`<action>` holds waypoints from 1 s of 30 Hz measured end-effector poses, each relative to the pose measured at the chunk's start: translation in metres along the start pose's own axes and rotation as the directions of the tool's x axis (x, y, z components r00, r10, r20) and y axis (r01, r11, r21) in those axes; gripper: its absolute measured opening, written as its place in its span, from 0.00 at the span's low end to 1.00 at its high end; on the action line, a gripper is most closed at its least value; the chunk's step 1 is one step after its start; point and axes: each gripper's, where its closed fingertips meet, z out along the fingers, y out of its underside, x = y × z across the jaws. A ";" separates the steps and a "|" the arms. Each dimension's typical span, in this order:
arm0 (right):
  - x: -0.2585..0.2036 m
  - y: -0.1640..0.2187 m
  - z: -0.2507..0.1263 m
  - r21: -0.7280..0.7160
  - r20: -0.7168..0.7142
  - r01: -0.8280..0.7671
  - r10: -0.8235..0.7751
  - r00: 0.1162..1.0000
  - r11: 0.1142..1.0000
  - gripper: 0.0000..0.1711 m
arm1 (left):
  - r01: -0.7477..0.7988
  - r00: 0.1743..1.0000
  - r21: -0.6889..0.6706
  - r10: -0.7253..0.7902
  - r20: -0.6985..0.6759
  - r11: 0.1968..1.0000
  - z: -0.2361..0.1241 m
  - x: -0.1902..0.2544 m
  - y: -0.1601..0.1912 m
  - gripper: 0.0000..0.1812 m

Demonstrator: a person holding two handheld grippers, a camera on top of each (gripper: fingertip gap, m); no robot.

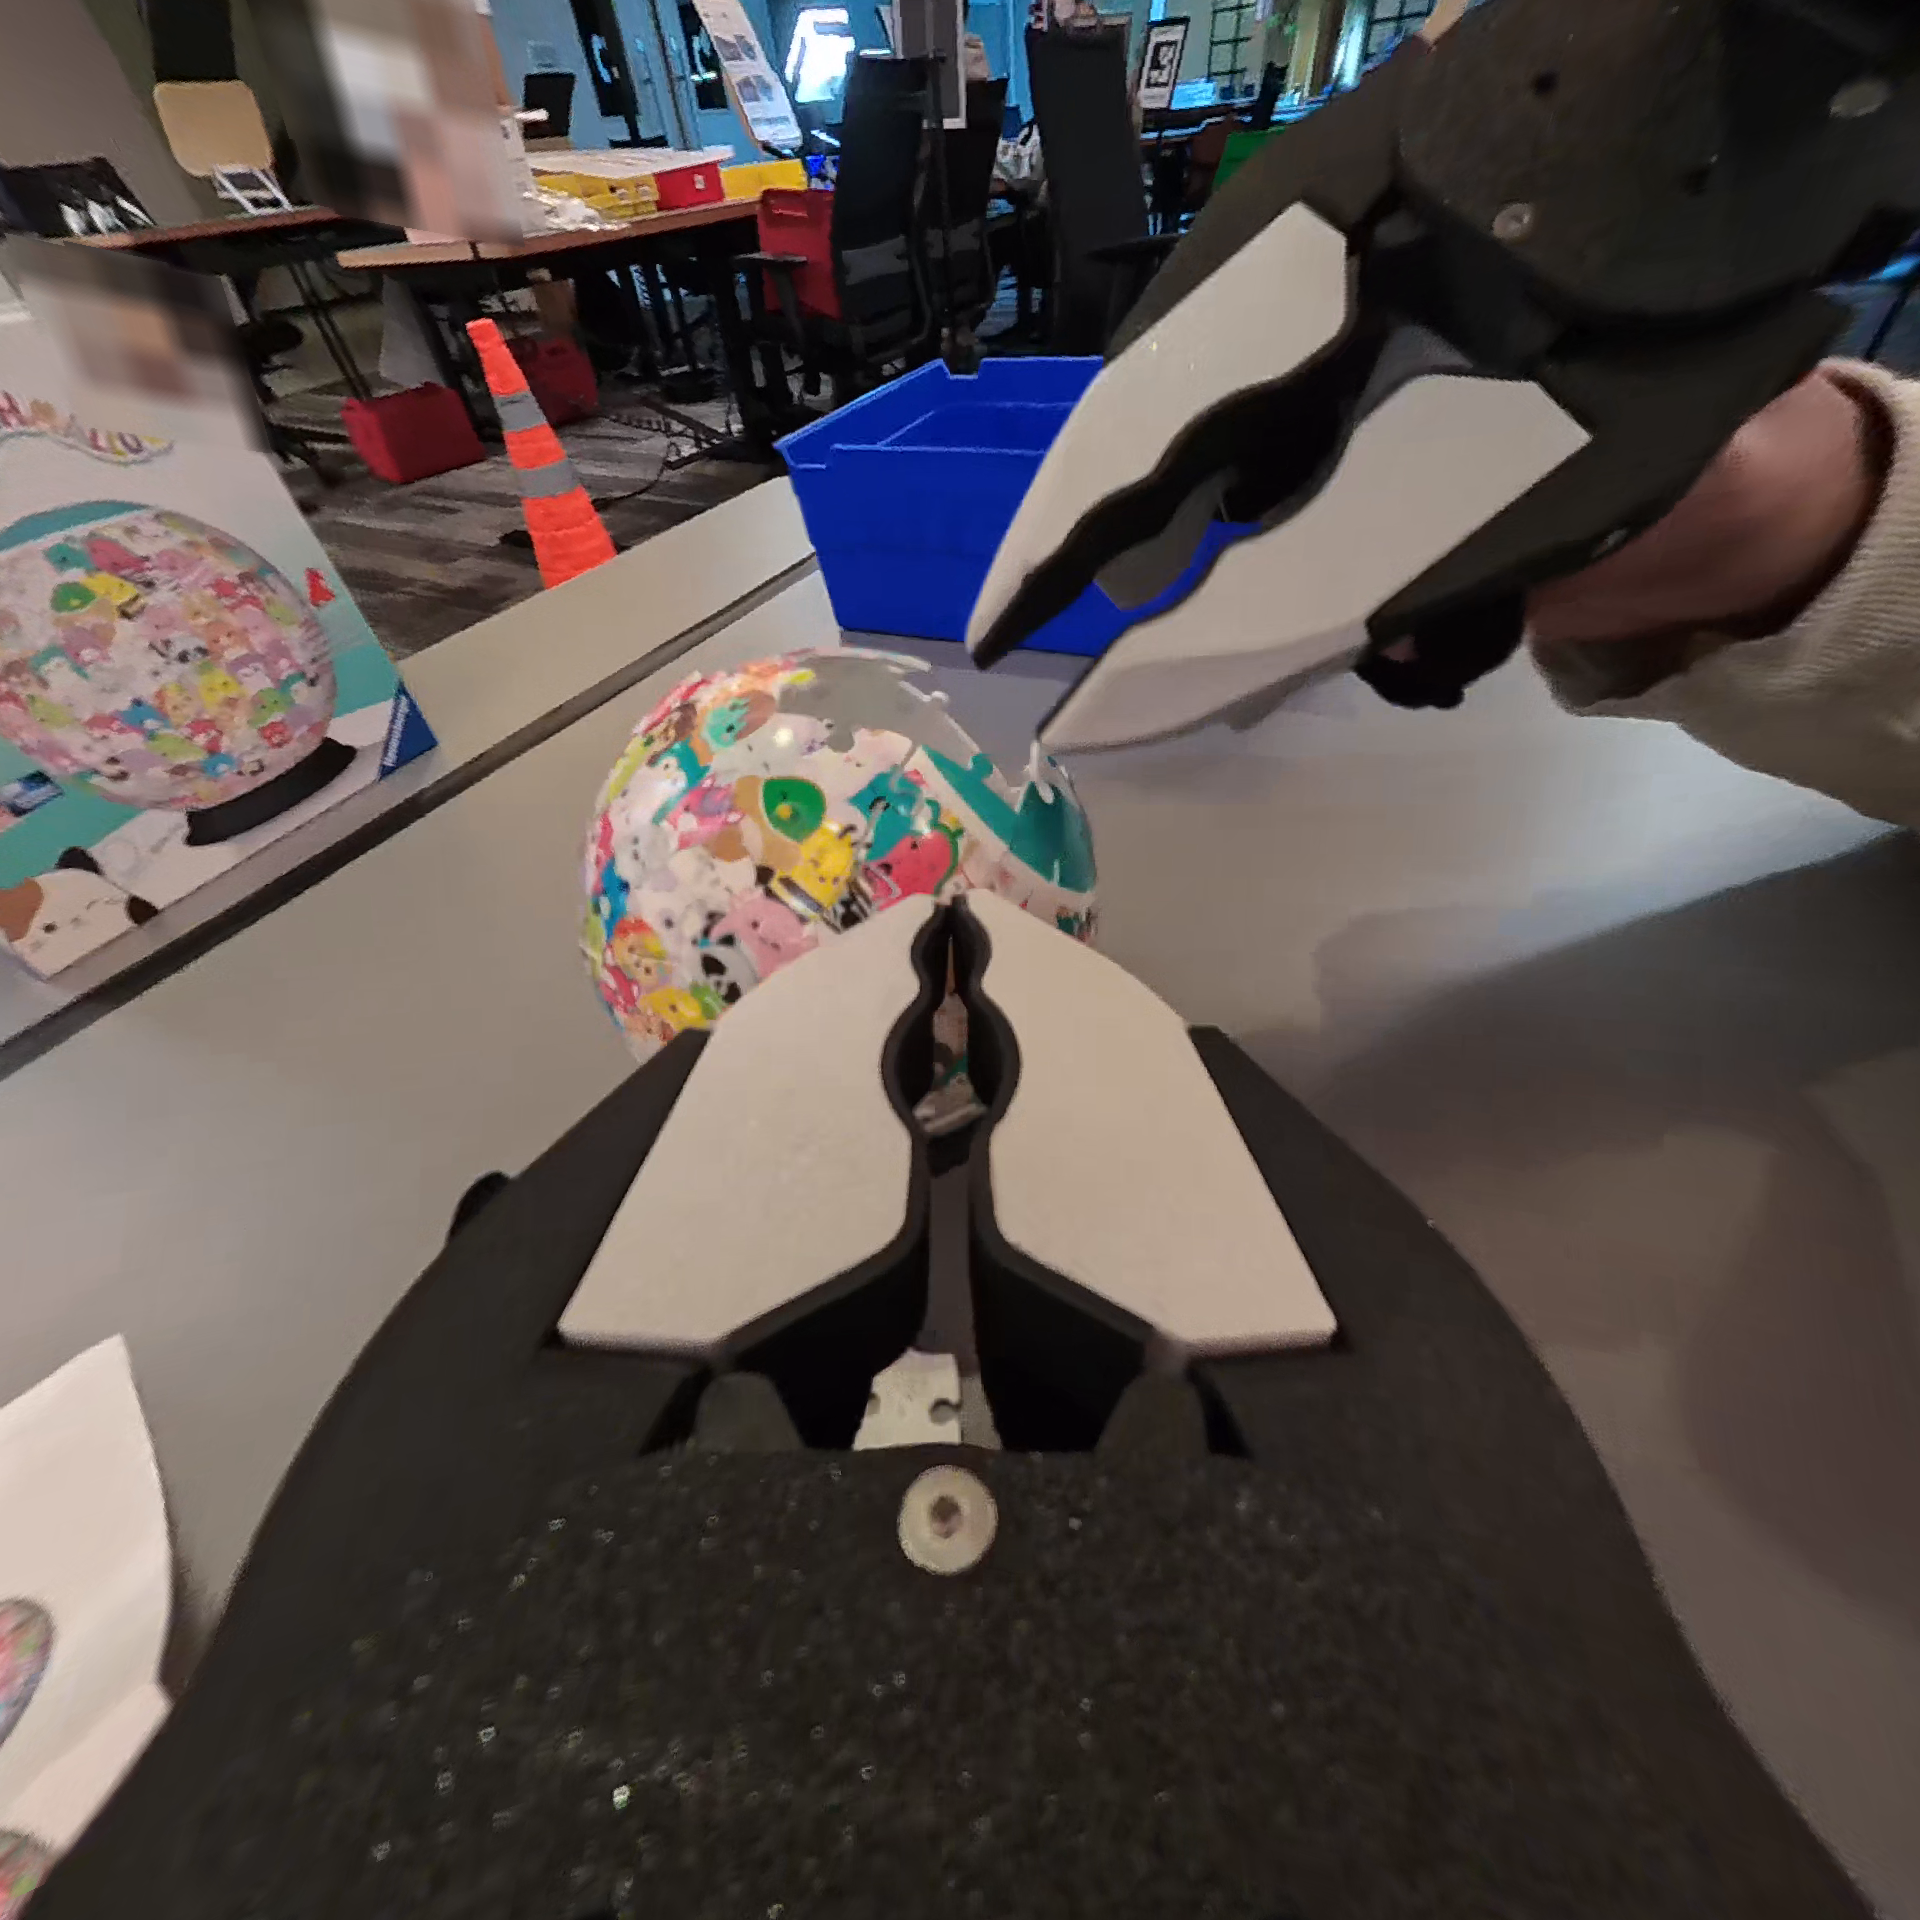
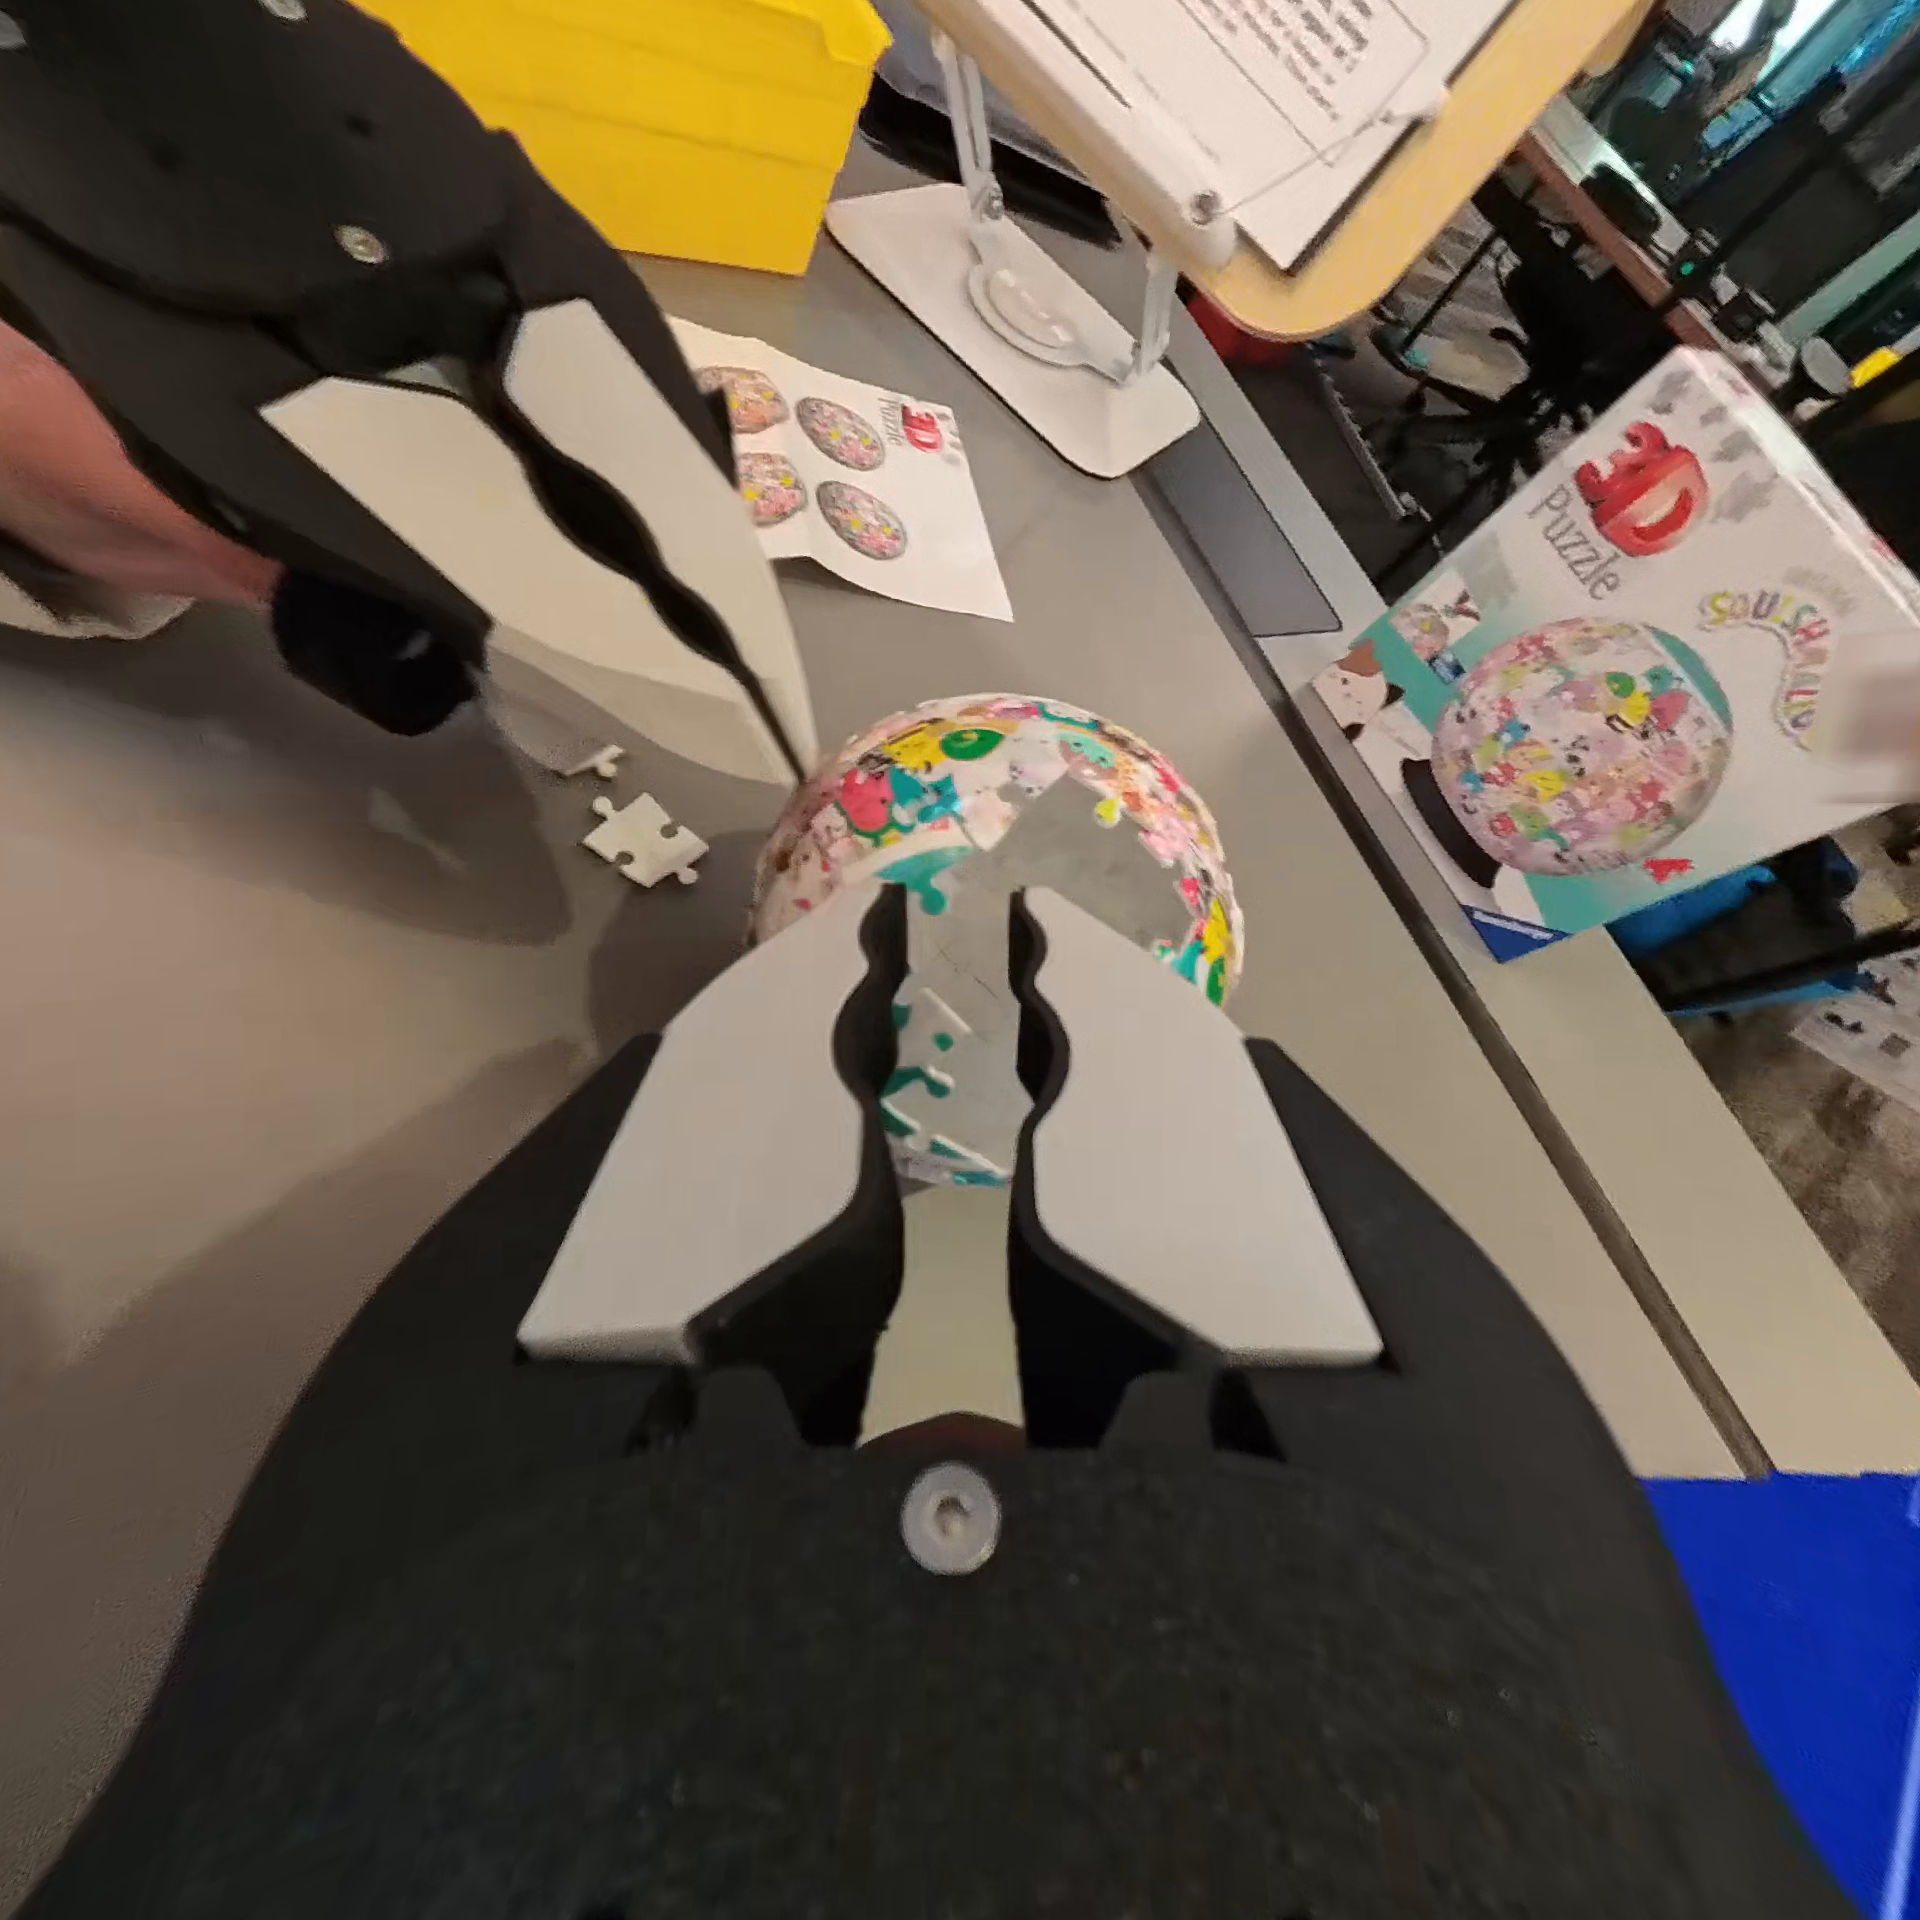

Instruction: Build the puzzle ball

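Left wrist view: one partly built, multicoloured cartoon-print plastic puzzle ball [image 1: 831,842] on the grey worktop [image 1: 1455,1039], resting directly ahead of both grippers.

Left gripper [image 1: 954,914]: jaws pressed together; whether a piece is caught in them cannot be told. Tips sit at the near side of the ball.

Right gripper [image 2: 956,899]: jaws spread, holding nothing, poised at the rim of the ball's opening.

Loose items: two white, face-down puzzle pieces [image 2: 644,826] on the worktop just left of the ball in the right wrist view; printed puzzle box [image 2: 1621,665] beyond the ball; blue plastic bin [image 1: 925,488] behind the ball in the left wrist view.

Orientation: the ball is round, so no long axis; its unfinished opening, showing the grey inner surface, faces upward and toward the right gripper.

Risks, as judged: the ball is unsupported and may roll if pushed off-centre; pressure near the open rim could pop joined pieces loose.
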 end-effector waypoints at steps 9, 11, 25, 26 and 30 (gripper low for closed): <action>-0.006 0.002 0.013 0.027 0.171 -0.163 0.157 0.973 0.986 0.20 | -0.015 1.000 -0.021 0.015 0.003 1.000 0.006 0.002 0.002 0.00; -0.005 0.002 0.017 0.020 0.203 -0.204 0.196 0.959 0.979 0.19 | -0.006 1.000 -0.018 0.006 0.002 1.000 0.007 0.001 0.002 0.00; -0.006 0.006 0.025 0.005 0.231 -0.267 0.258 0.938 0.964 0.16 | 0.007 1.000 0.001 -0.007 -0.008 1.000 0.008 0.005 -0.002 0.01; -0.006 0.006 0.025 0.006 0.238 -0.279 0.270 0.933 0.960 0.15 | 0.008 1.000 0.004 -0.008 -0.006 1.000 0.008 0.004 -0.003 0.01; -0.008 0.006 0.025 0.000 0.271 -0.322 0.310 0.911 0.947 0.15 | 0.012 1.000 0.002 -0.012 -0.001 1.000 0.008 0.003 -0.002 0.02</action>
